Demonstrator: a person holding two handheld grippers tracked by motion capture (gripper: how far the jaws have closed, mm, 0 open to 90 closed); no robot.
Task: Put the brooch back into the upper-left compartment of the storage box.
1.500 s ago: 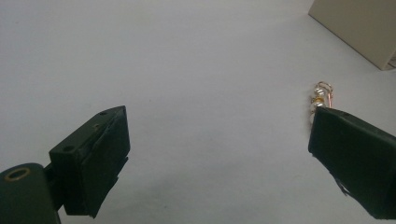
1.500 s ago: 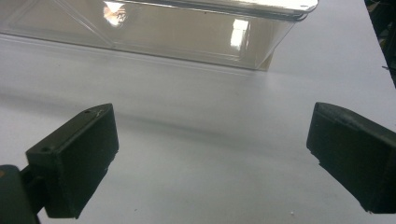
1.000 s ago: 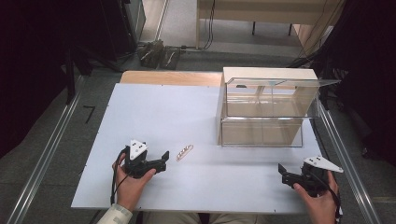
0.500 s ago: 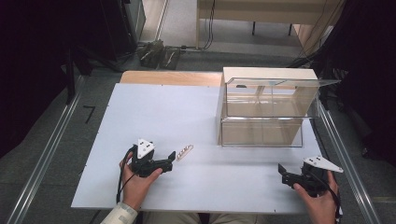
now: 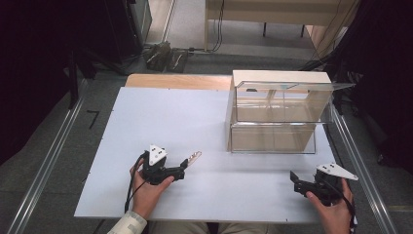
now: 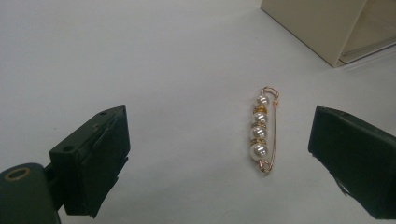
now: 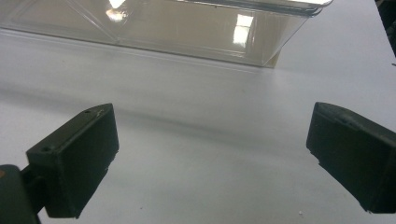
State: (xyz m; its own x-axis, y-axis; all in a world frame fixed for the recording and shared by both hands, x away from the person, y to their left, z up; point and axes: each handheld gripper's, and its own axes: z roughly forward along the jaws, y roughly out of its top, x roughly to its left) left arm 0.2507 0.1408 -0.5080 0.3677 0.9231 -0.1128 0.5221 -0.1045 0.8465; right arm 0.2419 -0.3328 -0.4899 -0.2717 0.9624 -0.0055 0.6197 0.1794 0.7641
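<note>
The pearl pin [image 6: 263,132] lies lengthwise ahead between the left gripper's [image 6: 219,158] wide-spread jaws, clasp end apparently nearest, its detail blurred from above.

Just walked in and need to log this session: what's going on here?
A person holds a gripper in each hand at a white table. The left gripper, jaws open, is close to a pearl safety pin lying flat, not gripped yet. The right gripper sits open near the table's front edge, before a clear plastic box.
</note>
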